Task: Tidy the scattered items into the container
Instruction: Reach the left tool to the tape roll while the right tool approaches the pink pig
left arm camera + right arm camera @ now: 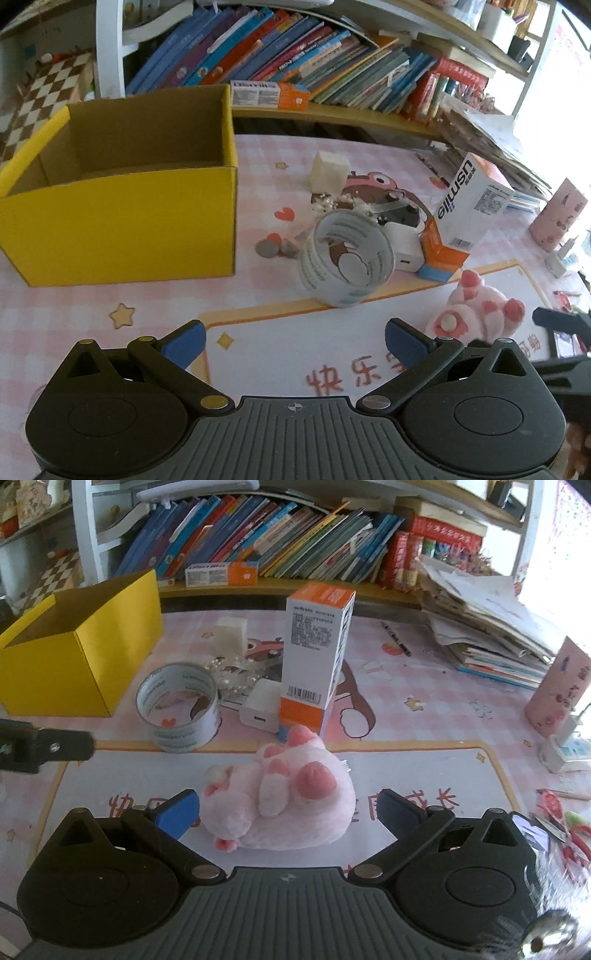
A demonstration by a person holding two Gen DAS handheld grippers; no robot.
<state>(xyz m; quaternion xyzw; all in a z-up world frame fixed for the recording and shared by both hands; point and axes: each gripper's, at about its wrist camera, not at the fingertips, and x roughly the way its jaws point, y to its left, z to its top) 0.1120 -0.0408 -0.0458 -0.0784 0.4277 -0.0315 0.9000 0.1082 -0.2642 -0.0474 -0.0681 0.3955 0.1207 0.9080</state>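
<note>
- Yellow box [118, 218], far L of desk: top open, what shows of inside looks bare, floor mostly hidden. Tall near wall – come in low w/ a load and you'll clip the rim or shove the box.
- L gripper [293, 341]: jaws wide apart, holding nothing, over the mat [295, 332] short of the tape roll [345, 254]. Roll is slick, stands on its rim; pinch it off-centre and it'll squirt out or roll.
- Beads [236, 681] + coins [271, 248] just behind roll: bump them and they scatter further.
- Charger [260, 707] touches the tall carton [317, 657]; carton stands on end, nudge either and it topples.
- Plush toy [284, 797], mid-R, lies between R gripper [290, 814] fingers; jaws wide open, not closed on it. Soft – a shallow grip catches fur only and it'll slip on the carry.
- Paper stack [491, 627], far R: wide swing cld snag it.
</note>
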